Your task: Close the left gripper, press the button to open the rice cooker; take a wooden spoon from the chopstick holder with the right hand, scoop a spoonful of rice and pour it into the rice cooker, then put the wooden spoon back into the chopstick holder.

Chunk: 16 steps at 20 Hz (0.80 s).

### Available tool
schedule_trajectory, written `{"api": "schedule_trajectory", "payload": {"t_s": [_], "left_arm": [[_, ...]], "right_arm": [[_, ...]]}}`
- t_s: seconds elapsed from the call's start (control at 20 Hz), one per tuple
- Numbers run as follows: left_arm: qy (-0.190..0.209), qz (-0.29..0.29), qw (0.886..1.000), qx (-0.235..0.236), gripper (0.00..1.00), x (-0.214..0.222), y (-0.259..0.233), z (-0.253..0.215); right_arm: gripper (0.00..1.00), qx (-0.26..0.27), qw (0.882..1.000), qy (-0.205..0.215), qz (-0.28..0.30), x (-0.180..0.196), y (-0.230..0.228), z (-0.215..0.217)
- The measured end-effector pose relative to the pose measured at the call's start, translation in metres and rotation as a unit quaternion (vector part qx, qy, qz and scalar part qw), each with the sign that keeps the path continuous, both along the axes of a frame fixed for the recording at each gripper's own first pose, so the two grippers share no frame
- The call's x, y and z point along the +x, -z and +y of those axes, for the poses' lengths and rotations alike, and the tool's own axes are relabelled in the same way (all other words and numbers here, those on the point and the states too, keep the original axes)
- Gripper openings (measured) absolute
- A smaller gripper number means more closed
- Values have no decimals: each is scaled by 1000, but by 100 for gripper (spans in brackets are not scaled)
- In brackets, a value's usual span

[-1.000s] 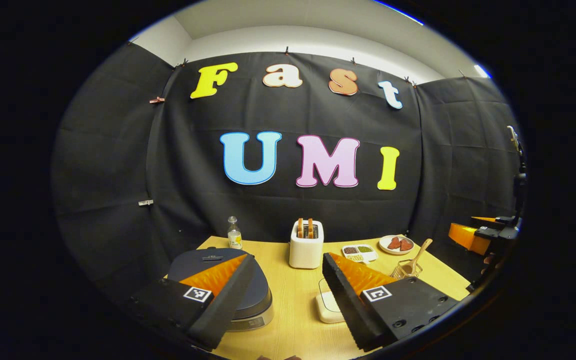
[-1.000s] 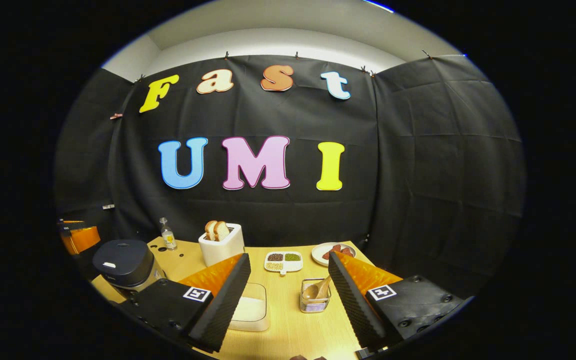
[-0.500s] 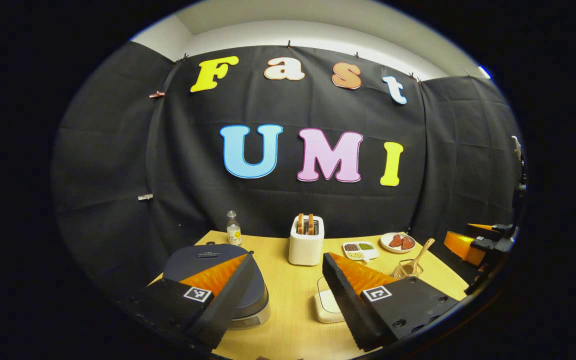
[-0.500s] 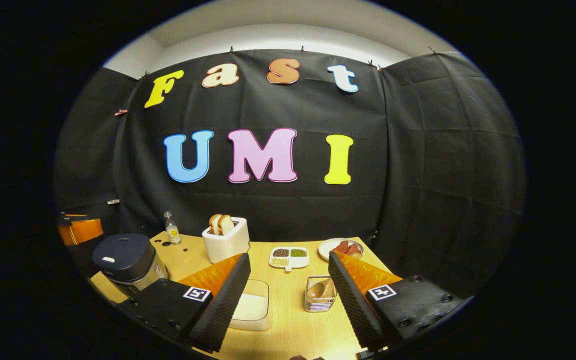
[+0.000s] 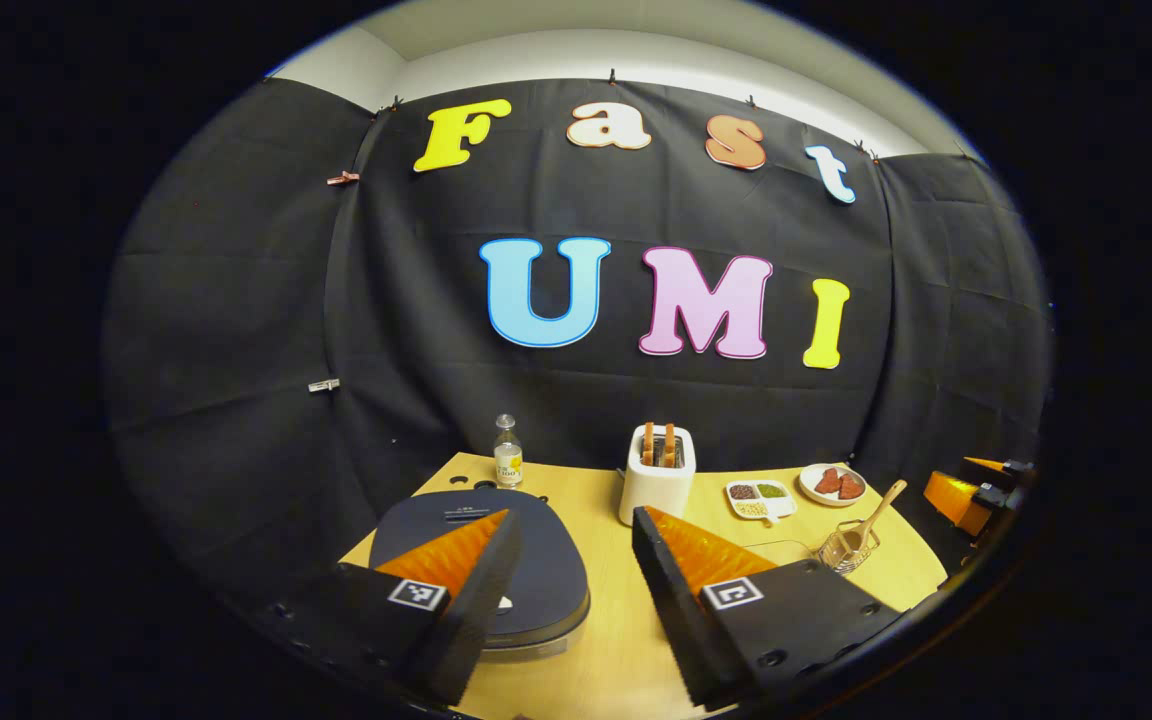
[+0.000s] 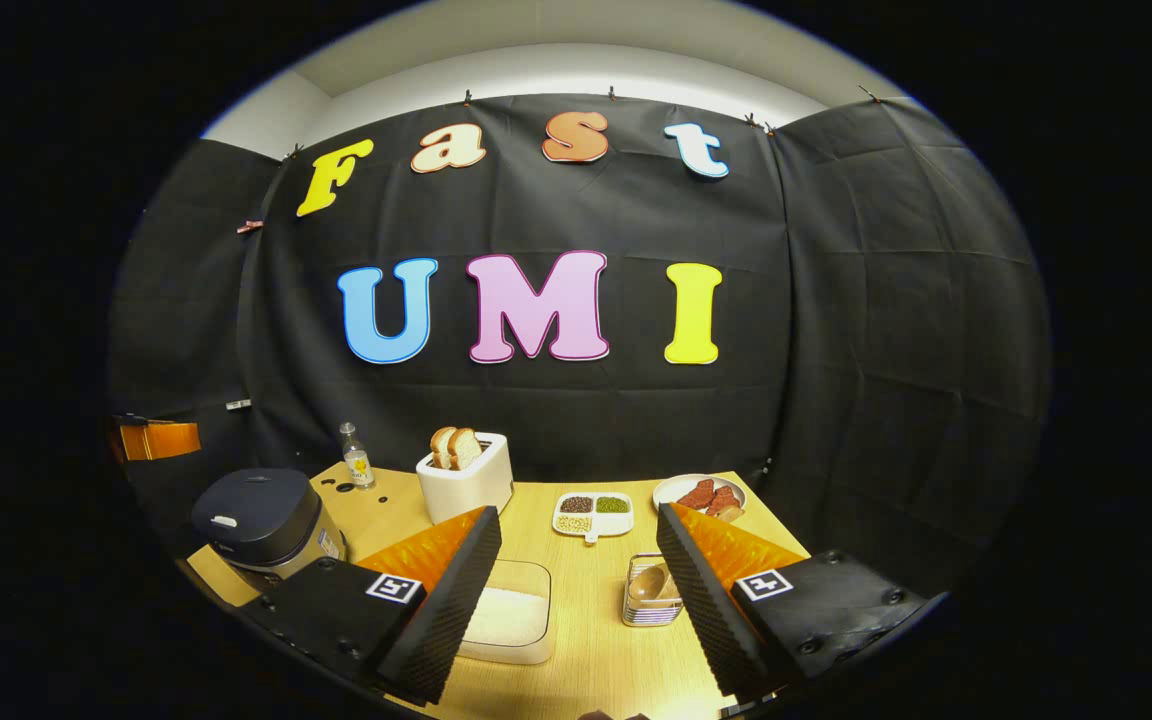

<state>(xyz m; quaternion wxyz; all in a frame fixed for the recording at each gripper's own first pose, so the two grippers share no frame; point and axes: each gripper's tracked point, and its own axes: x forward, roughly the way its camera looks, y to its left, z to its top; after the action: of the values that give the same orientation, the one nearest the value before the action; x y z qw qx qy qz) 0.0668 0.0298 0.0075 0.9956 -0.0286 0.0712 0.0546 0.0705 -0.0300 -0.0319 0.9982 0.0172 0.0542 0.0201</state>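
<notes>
Wooden counter (image 5: pixel 616 640) | left gripper (image 5: pixel 566 600) above rice cooker (image 5: pixel 536 570), jaws spread | lid down | right gripper (image 6: pixel 576 600) jaws spread, idle | press jaws together first, then push straight down on button

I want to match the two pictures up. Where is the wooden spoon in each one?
Left gripper view: the light wooden spoon is at lower right, leaning out of the wire chopstick holder, handle up.
Right gripper view: the spoon is at lower centre, its bowl inside the holder, beside the right gripper's own right finger.
Shared landmark: the white toaster with bread slices at the table's back.
</notes>
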Motion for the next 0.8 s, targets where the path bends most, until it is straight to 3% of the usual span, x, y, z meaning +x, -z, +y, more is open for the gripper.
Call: {"api": "schedule_trajectory", "payload": {"t_s": [0.05,0.2,0.35,0.45,0.8], "left_arm": [[1,14,1000,-1,68,1,7,6],[-8,48,999,-22,52,8,23,26],[-14,85,995,-50,21,15,47,39],[-18,111,992,-57,10,20,64,49],[-8,179,980,-89,6,27,124,64]], "right_arm": [[98,-1,1000,0,0,0,0,1],[98,-2,1000,1,3,0,3,-1],[98,-5,1000,7,7,-2,6,-5],[98,-6,1000,14,9,-4,7,-9],[98,-8,999,44,16,-18,12,-23]]}}
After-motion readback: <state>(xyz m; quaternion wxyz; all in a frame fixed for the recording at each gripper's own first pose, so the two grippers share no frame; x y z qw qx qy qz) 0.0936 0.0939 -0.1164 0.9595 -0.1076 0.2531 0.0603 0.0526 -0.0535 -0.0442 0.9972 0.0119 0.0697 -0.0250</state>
